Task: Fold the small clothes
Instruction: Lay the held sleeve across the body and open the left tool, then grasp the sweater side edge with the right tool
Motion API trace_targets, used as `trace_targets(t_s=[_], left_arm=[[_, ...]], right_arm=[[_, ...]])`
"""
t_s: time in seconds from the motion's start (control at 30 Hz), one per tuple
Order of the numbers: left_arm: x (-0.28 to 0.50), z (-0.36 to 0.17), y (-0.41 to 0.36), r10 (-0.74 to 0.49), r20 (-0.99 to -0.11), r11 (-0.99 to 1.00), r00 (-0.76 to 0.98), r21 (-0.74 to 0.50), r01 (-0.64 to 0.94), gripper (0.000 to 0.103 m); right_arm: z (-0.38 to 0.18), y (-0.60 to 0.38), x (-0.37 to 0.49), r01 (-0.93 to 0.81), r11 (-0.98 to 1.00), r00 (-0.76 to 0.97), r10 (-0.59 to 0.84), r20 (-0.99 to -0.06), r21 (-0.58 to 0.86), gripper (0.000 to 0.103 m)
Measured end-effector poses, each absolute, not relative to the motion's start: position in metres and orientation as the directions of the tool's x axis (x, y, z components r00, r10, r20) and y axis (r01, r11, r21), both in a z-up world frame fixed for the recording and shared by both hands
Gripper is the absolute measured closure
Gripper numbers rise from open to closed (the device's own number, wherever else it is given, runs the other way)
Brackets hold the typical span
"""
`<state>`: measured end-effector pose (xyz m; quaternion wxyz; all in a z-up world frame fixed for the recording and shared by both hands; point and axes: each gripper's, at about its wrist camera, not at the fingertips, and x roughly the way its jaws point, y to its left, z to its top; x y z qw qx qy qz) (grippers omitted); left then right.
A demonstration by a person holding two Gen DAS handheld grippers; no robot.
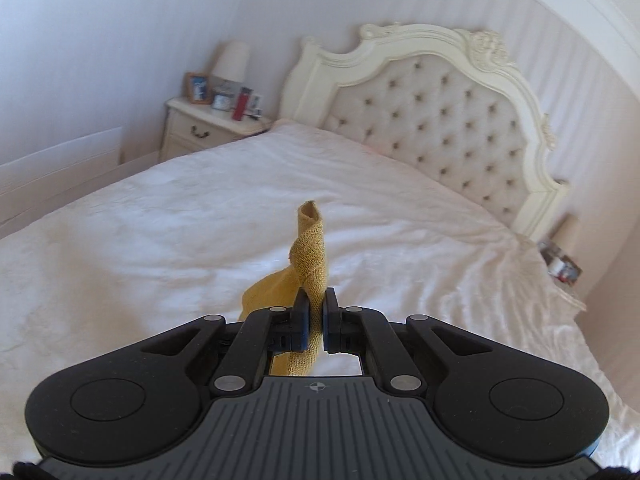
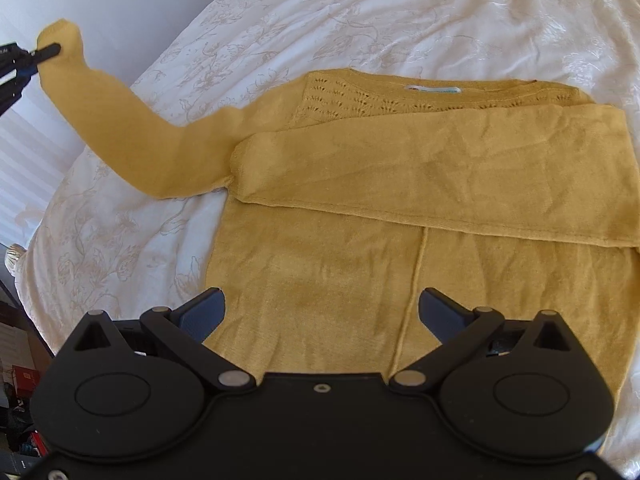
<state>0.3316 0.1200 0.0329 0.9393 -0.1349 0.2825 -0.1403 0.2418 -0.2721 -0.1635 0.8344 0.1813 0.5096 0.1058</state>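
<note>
Left gripper (image 2: pixel 50 50) fingers clamped on the cuff of a mustard-yellow knitted sweater's (image 2: pixel 320 248) left sleeve (image 2: pixel 132 128), lifted off a white floral bedspread (image 2: pixel 280 20), sweater body flat on the bed, other sleeve folded across, right gripper (image 2: pixel 320 312) fingers apart above the hem.

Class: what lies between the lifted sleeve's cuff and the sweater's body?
In the right wrist view, only the sleeve itself spans it, over bare bedspread.

I can make out no legible text from here. The neck label (image 2: pixel 432 89) on the yellow sweater (image 2: pixel 360 240), upper centre of the right wrist frame, shows only a teal stripe; any print is too small.
</note>
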Motion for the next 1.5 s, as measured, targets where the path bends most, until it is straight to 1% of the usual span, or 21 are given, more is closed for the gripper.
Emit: trace_targets(t_s=[0.1, 0.2, 0.27, 0.37, 0.4, 0.5, 0.57, 0.6, 0.67, 0.77, 0.83, 0.9, 1.07, 1.17, 1.3, 1.37, 1.43, 1.5], left_arm=[[0.332, 0.029, 0.056, -0.428, -0.48, 0.897, 0.766, -0.331, 0.294, 0.097], [0.333, 0.004, -0.007, -0.514, -0.49, 0.853, 0.705, -0.376, 0.361, 0.097], [0.333, -0.014, -0.044, -0.548, -0.512, 0.835, 0.662, -0.381, 0.397, 0.097], [0.332, -0.046, -0.1, -0.58, -0.569, 0.813, 0.582, -0.362, 0.457, 0.095], [0.332, -0.058, -0.116, -0.589, -0.597, 0.803, 0.545, -0.358, 0.476, 0.093], [0.323, -0.088, -0.149, -0.602, -0.667, 0.776, 0.44, -0.358, 0.519, 0.074], [0.318, -0.099, -0.158, -0.61, -0.682, 0.76, 0.403, -0.362, 0.539, 0.073], [0.314, -0.101, -0.157, -0.615, -0.685, 0.752, 0.39, -0.363, 0.55, 0.072], [0.308, -0.103, -0.153, -0.62, -0.682, 0.743, 0.387, -0.353, 0.569, 0.063], [0.299, -0.105, -0.139, -0.602, -0.69, 0.75, 0.402, -0.315, 0.582, 0.057], [0.299, -0.109, -0.119, -0.562, -0.713, 0.776, 0.419, -0.279, 0.566, 0.056], [0.305, -0.118, -0.099, -0.497, -0.748, 0.815, 0.44, -0.227, 0.534, 0.056], [0.334, -0.149, -0.045, -0.325, -0.826, 0.909, 0.461, -0.138, 0.394, 0.056], [0.351, -0.169, -0.019, -0.232, -0.86, 0.943, 0.454, -0.084, 0.323, 0.056], [0.367, -0.193, 0.009, -0.134, -0.896, 0.964, 0.423, -0.019, 0.265, 0.056], [0.371, -0.2, 0.022, -0.154, -0.895, 0.97, 0.419, -0.056, 0.236, 0.051], [0.372, -0.201, 0.034, -0.184, -0.89, 0.973, 0.418, -0.104, 0.207, 0.051], [0.372, -0.199, 0.035, -0.19, -0.888, 0.972, 0.419, -0.109, 0.209, 0.051]], right_arm=[[-0.164, -0.297, 0.227, 0.045, 0.911, 0.473, 0.341, -0.812, 0.409, 0.0], [-0.164, -0.32, 0.214, 0.085, 0.907, 0.491, 0.322, -0.81, 0.412, 0.0], [-0.164, -0.334, 0.208, 0.109, 0.905, 0.5, 0.307, -0.81, 0.411, 0.0], [-0.165, -0.349, 0.201, 0.141, 0.901, 0.509, 0.289, -0.811, 0.41, 0.0], [-0.166, -0.354, 0.199, 0.152, 0.899, 0.51, 0.284, -0.812, 0.41, 0.0], [-0.168, -0.363, 0.195, 0.176, 0.896, 0.514, 0.27, -0.814, 0.408, 0.0], [-0.17, -0.367, 0.194, 0.188, 0.894, 0.514, 0.263, -0.816, 0.407, 0.0], [-0.171, -0.368, 0.193, 0.195, 0.892, 0.514, 0.261, -0.817, 0.407, 0.0], [-0.173, -0.37, 0.195, 0.204, 0.891, 0.513, 0.255, -0.82, 0.405, 0.0], [-0.177, -0.376, 0.196, 0.22, 0.891, 0.513, 0.24, -0.824, 0.396, 0.0], [-0.179, -0.381, 0.201, 0.234, 0.89, 0.519, 0.226, -0.824, 0.392, 0.0], [-0.178, -0.385, 0.207, 0.244, 0.888, 0.531, 0.214, -0.82, 0.39, 0.0], [-0.176, -0.393, 0.234, 0.242, 0.893, 0.554, 0.194, -0.81, 0.38, 0.0], [-0.176, -0.399, 0.256, 0.227, 0.899, 0.569, 0.191, -0.8, 0.375, 0.0], [-0.181, -0.405, 0.281, 0.198, 0.908, 0.574, 0.197, -0.795, 0.368, 0.0], [-0.186, -0.408, 0.292, 0.184, 0.916, 0.567, 0.198, -0.799, 0.358, 0.0], [-0.191, -0.412, 0.302, 0.166, 0.921, 0.559, 0.206, -0.803, 0.352, 0.0], [-0.198, -0.415, 0.31, 0.152, 0.923, 0.555, 0.216, -0.804, 0.353, 0.0]])
